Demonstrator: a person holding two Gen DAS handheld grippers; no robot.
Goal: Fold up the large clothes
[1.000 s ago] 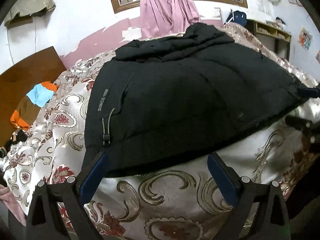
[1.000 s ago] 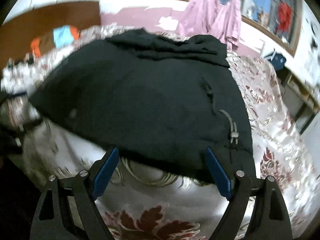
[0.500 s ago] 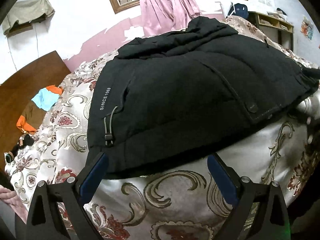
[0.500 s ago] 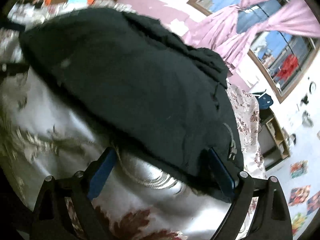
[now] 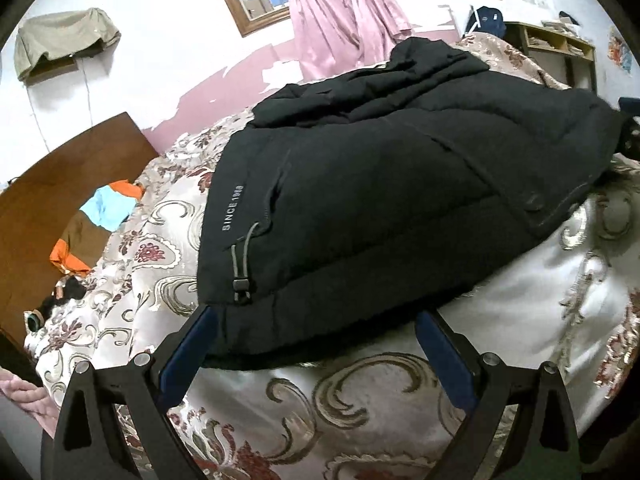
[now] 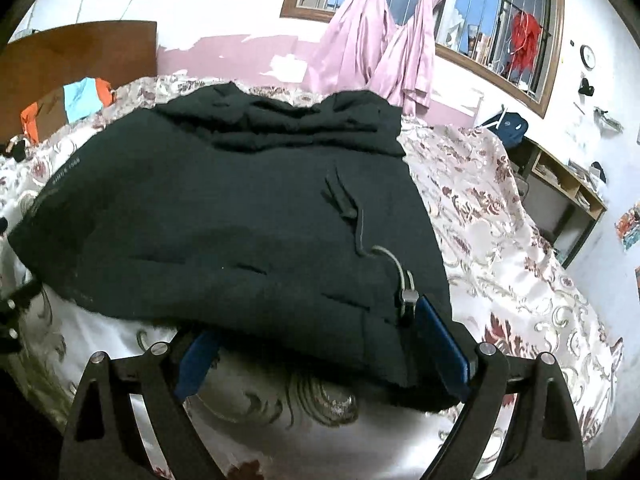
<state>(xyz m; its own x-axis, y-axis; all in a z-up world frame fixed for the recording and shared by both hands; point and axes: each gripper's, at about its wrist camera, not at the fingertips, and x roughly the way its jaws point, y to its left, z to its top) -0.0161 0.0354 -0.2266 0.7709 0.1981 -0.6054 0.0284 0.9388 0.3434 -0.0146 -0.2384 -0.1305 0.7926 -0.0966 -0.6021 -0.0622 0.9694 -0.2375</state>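
Observation:
A large black padded jacket (image 5: 380, 200) lies spread on the bed, hood toward the wall; it also shows in the right wrist view (image 6: 224, 220). My left gripper (image 5: 316, 340) is open, its blue-padded fingers (image 5: 188, 352) straddling the jacket's near hem at the left corner, beside a grey drawcord toggle (image 5: 240, 284). My right gripper (image 6: 320, 344) is open around the hem at the right corner, next to the other toggle (image 6: 406, 296). The hem lies between the jaws of both grippers, unclamped.
The bed has a shiny floral cover (image 5: 360, 408). A folded orange, blue and brown garment (image 5: 100, 220) lies by the wooden headboard (image 5: 60, 168). Pink curtains (image 6: 380, 48) hang at the window. A wooden shelf unit (image 6: 568, 184) stands at the right.
Both grippers have moved forward onto the jacket's hem. The right wrist camera swung and levelled again, and its fingers now reach over the hem by the toggle.

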